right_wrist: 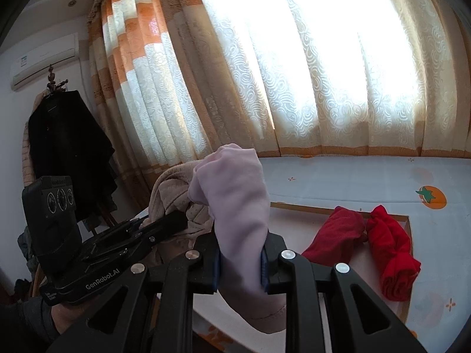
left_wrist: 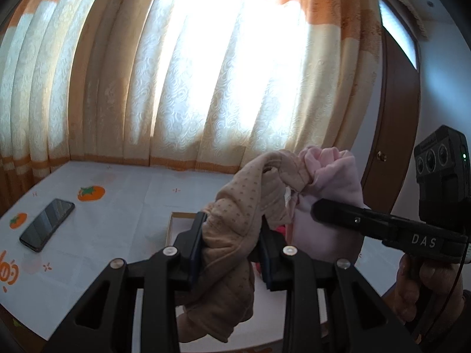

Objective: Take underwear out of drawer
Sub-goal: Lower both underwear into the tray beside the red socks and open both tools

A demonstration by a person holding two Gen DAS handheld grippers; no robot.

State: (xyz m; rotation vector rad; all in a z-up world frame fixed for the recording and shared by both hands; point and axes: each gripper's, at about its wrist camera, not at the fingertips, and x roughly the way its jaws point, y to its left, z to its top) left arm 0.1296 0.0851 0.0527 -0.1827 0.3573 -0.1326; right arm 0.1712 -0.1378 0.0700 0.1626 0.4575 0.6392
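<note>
Right wrist: pink underwear (right_wrist: 238, 206) (clamped) above drawer (right_wrist: 407, 267) edge.

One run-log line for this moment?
left hand-held gripper: shut on beige dotted underwear | right hand-held gripper: shut on pale pink underwear | two red garments: in drawer

Beige underwear (left_wrist: 235, 223): soft knit cloth, matt, dotted weave.
Pink underwear (right_wrist: 235, 206): smooth matt cloth, fine-knit.
Red garments (right_wrist: 379, 244), lower right of the right wrist view: matt cloth, crumpled.
Left gripper (left_wrist: 232, 253): matt black plastic, bright metal rivets, blue pads.
Right gripper (right_wrist: 240, 267): same finish.
Drawer (right_wrist: 407, 264): pale wood rim.
Tablecloth (left_wrist: 123, 194): smooth, slight sheen, printed.
Phone (left_wrist: 47, 225): glossy glass.
Curtain (left_wrist: 188, 73): embossed cloth.
Door (left_wrist: 397, 111): polished wood.
</note>
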